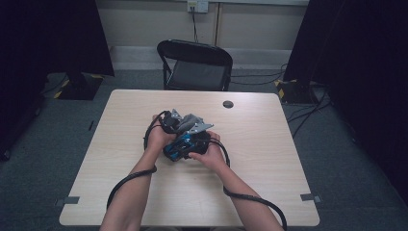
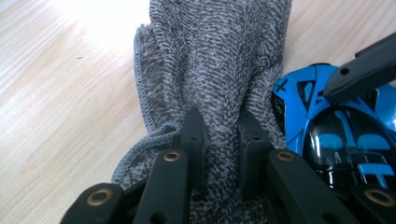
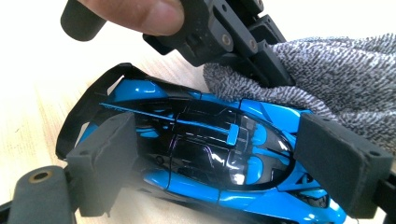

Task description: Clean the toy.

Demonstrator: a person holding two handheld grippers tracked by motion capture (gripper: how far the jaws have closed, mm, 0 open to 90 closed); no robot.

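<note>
A grey cloth (image 2: 215,65) of looped terry, nubbly and matt with a stitched hem, lies bunched against a blue toy car (image 3: 205,154), whose hard shell looks like glossy plastic, its black canopy mirror-smooth and catching highlights. The left gripper (image 2: 222,140) shows matt black plastic jaws with brass-coloured rivets at the joints; the right gripper (image 3: 229,163) carries dull, faintly grainy foam-like pads. Beneath them the bench (image 1: 269,134) has a pale wood-grain laminate surface, smooth with a soft sheen. Behind it stands a chair (image 1: 195,65) with a black frame and dark seat.
</note>
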